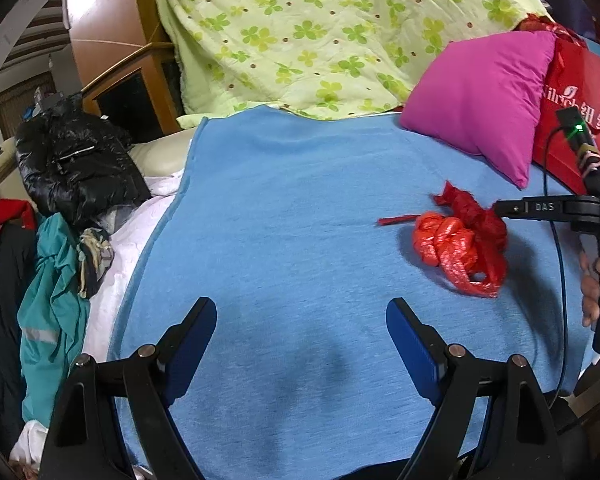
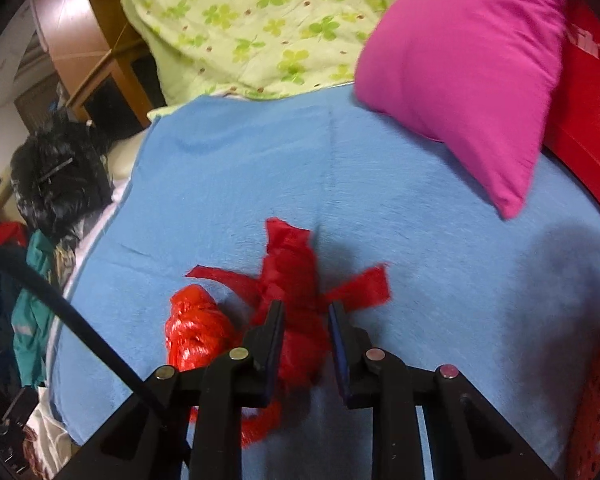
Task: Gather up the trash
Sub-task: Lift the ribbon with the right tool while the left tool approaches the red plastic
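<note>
Right wrist view: right tool [image 2: 306,318] pinches the red bag [image 2: 296,300] on the blue blanket [image 2: 420,208] (left tool [image 1: 300,320] gapes, empty), but flimsy plastic may slip, leaving the knotted bundle [image 2: 194,320] short of the pillow [image 2: 464,76].

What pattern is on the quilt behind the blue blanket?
Pale yellow-green quilt with green clover shapes and small brown dots; clearest in the left wrist view.

Blanket [image 1: 300,200]: blue cloth, matt, fine nap. Trash [image 1: 460,248]: red plastic film, crinkled, glossy. Pillow [image 1: 480,96]: magenta cloth, smooth. Quilt [image 1: 320,32]: printed cloth, stitched. Jacket [image 1: 76,164]: black, shiny. Cabinet [image 1: 100,20]: polished wood. Claws: matt black plastic.
</note>
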A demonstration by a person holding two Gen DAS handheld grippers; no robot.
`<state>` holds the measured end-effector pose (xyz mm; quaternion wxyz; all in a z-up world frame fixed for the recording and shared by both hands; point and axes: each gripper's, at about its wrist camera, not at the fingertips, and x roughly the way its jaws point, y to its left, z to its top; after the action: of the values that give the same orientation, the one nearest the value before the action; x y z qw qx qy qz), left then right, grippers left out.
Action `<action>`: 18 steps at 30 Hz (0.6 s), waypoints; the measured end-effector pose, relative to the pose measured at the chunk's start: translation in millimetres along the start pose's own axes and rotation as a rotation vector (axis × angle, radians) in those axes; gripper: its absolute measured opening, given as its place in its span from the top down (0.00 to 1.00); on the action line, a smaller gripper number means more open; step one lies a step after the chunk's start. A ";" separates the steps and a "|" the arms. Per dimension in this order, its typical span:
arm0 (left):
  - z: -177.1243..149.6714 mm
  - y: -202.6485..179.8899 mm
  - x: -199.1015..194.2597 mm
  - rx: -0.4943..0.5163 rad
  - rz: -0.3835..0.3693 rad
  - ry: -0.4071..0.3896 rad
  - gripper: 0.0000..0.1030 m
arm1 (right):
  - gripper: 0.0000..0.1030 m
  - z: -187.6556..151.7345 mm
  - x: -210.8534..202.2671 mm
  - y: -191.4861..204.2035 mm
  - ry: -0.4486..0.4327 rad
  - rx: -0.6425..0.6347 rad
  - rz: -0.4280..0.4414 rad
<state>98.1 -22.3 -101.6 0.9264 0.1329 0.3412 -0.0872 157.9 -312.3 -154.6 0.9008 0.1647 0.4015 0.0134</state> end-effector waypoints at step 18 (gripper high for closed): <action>46.0 -74.1 79.7 -0.064 -0.290 0.142 0.15 | 0.75 -25.0 -23.8 -55.1 0.001 0.166 0.108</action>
<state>167.3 -112.3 -134.0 0.8815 0.0583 0.4241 -0.1993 117.6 -361.0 -170.0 0.8819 0.2600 0.3923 0.0286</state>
